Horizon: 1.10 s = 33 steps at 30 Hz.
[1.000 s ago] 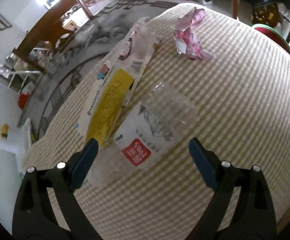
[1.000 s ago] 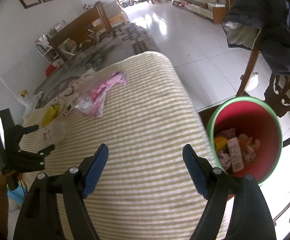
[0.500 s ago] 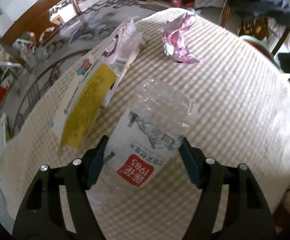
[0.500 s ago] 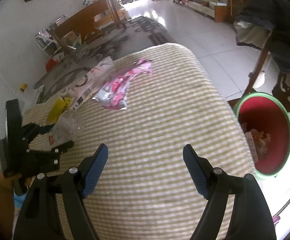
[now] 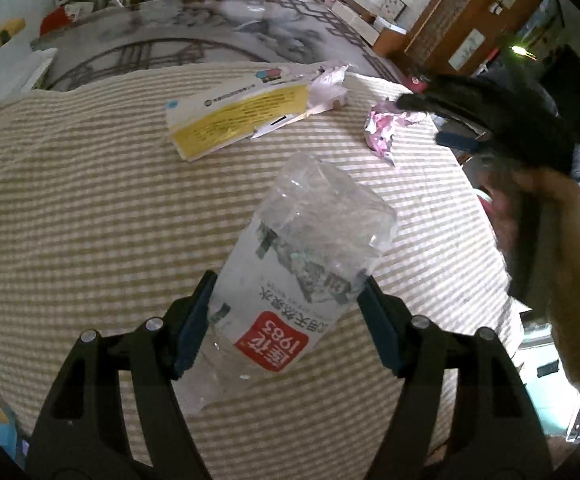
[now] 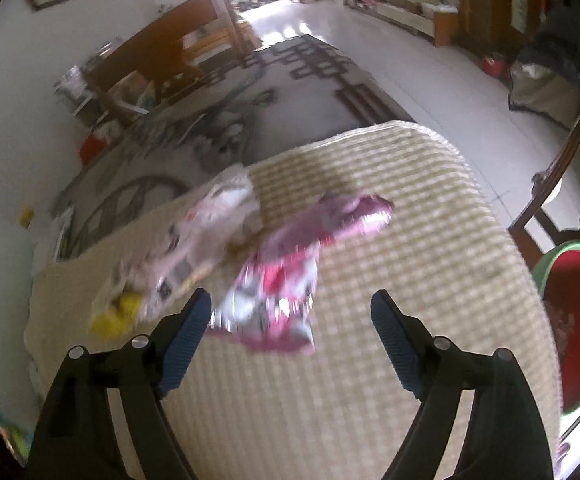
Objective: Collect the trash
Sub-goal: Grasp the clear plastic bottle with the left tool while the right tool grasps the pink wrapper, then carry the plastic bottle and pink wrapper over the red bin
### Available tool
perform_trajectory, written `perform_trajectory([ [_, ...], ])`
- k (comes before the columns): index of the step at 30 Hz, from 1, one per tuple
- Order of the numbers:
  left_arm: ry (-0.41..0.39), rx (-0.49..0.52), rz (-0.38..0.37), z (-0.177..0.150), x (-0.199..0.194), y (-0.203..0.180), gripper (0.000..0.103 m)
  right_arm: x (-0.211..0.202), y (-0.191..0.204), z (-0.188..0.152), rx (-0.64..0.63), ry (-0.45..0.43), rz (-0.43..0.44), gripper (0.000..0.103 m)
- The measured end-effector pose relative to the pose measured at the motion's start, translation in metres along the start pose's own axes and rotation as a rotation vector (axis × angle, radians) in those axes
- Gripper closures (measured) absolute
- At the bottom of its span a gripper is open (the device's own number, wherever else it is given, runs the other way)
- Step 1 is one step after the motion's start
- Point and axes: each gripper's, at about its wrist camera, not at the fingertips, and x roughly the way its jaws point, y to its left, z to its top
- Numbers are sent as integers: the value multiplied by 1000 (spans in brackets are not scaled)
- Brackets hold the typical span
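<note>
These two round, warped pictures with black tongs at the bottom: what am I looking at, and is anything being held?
No robot here: a person carries a hand-held gripper in each hand, each with a wide-angle camera looking along its blue-padded fingers. In the left view, the left hand-held gripper is clamped on a crushed clear plastic bottle with a red label. In the right view, the right hand-held gripper, whose jaws have just been opening, holds nothing and hangs over a crumpled pink foil wrapper. A flattened white and yellow carton lies on the checked tablecloth. A red bin with a green rim stands beside the table.

Two claw-mounted fisheyes, steeply down and close over the checked tablecloth (image 5: 90,208), sharing the pink wrapper (image 6: 290,280).
</note>
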Motion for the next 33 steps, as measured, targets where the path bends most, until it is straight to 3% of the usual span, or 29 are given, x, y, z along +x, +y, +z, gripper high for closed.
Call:
perform_trajectory([
  [6, -10, -51, -4, 0, -3, 6, 35, 38, -3, 8, 99, 52, -34, 20],
  [8, -12, -65, -5, -1, -5, 11, 35, 43, 0, 8, 81, 60, -36, 35],
  [10, -13, -75, -3, -1, -3, 15, 34, 39, 0, 6, 57, 49, -54, 58],
  [13, -10, -77, 6, -2, 2, 15, 31, 26, -5, 1, 57, 37, -7, 72],
  [17, -2, -81, 7, -2, 8, 17, 27, 1, -4, -14, -31, 31, 36, 74],
  [22, 25, -82, 17, -5, 18, 18, 26, -35, -11, -65, -143, 51, 42, 75],
  [28, 32, -80, 26, -6, 24, 16, 25, -55, -34, -128, 13, 74, 68, 75],
  [30, 41, -65, 28, -6, 28, 14, 25, -53, -32, -128, -20, 98, 50, 75],
  [33, 46, -43, 33, -7, 32, 9, 25, -70, -29, -120, -54, 16, 30, 75],
])
